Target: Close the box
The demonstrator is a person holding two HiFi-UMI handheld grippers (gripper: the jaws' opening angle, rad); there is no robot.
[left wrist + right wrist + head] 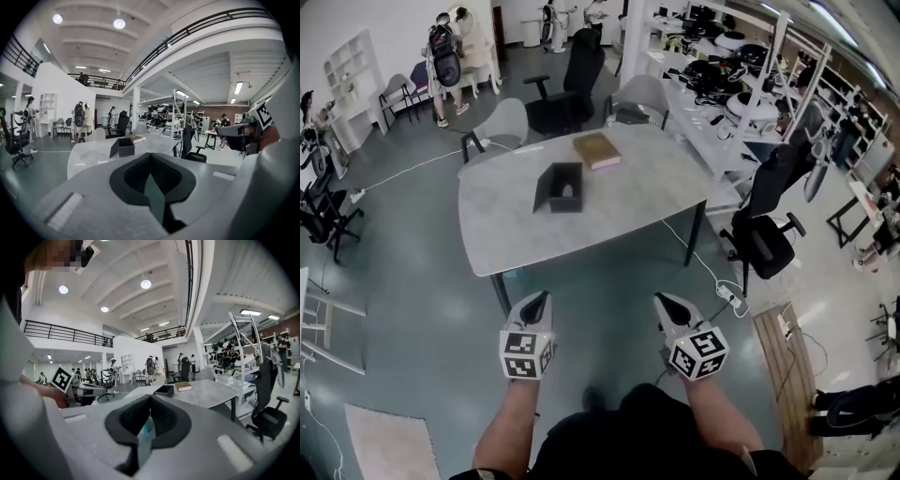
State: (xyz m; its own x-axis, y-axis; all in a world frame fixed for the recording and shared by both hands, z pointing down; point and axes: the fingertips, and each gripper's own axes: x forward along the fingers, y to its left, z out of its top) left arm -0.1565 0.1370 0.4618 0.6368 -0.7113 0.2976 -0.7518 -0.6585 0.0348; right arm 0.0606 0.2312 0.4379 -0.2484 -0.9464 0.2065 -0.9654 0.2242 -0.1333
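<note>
A small black box (562, 187) stands open on the grey table (637, 197), its lid flap raised at the left side. It also shows far ahead as the black box (123, 146) in the left gripper view and the black box (164, 390) in the right gripper view. My left gripper (537, 302) and right gripper (664, 302) are held side by side in front of the table's near edge, well short of the box. Both are shut with nothing between the jaws.
A tan book (596, 150) lies on the table behind the box. Grey chairs (500, 125) and a black office chair (764, 225) stand around the table. A cable with a power strip (727, 295) runs over the floor at the right. People stand far off by the shelves.
</note>
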